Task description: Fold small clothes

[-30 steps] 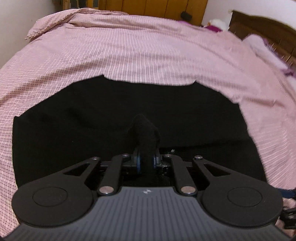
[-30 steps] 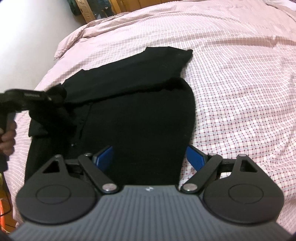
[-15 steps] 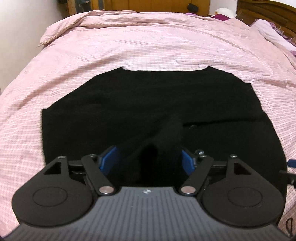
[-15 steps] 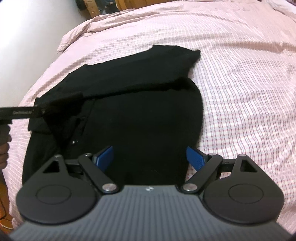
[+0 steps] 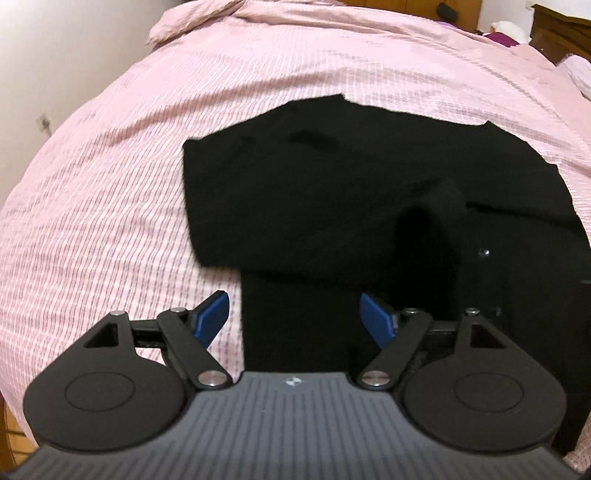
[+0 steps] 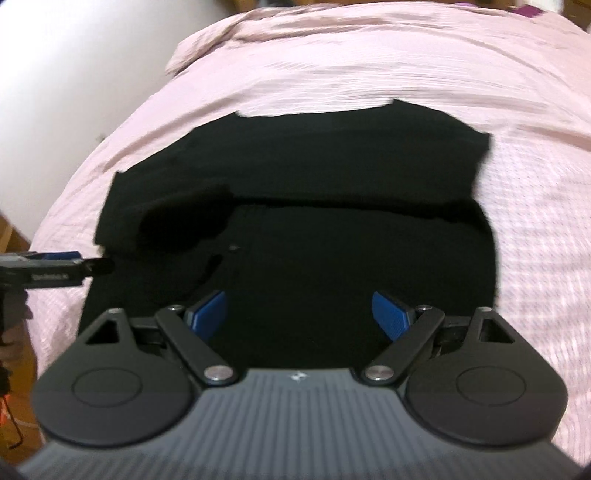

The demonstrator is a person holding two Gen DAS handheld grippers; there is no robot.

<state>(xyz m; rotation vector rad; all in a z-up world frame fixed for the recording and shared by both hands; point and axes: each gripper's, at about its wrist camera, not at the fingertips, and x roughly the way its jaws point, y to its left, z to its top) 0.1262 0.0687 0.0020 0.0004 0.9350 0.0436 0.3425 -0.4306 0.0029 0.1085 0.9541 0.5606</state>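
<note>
A black garment lies flat on the pink bed, also in the right wrist view. Its upper part is folded across, and a raised bump of cloth stands on the fold near a small button. My left gripper is open and empty, just above the garment's near left edge. It also shows at the left edge of the right wrist view. My right gripper is open and empty, hovering over the garment's lower part.
The pink checked bedspread fills both views, with a rumpled fold at the far end. A white wall borders the bed on the left. A dark wooden headboard stands at the far right.
My left gripper has opened, let go of the black cloth and pulled back to the left. The released cloth stays as a bump on the fold. My right gripper stayed open and swung left.
</note>
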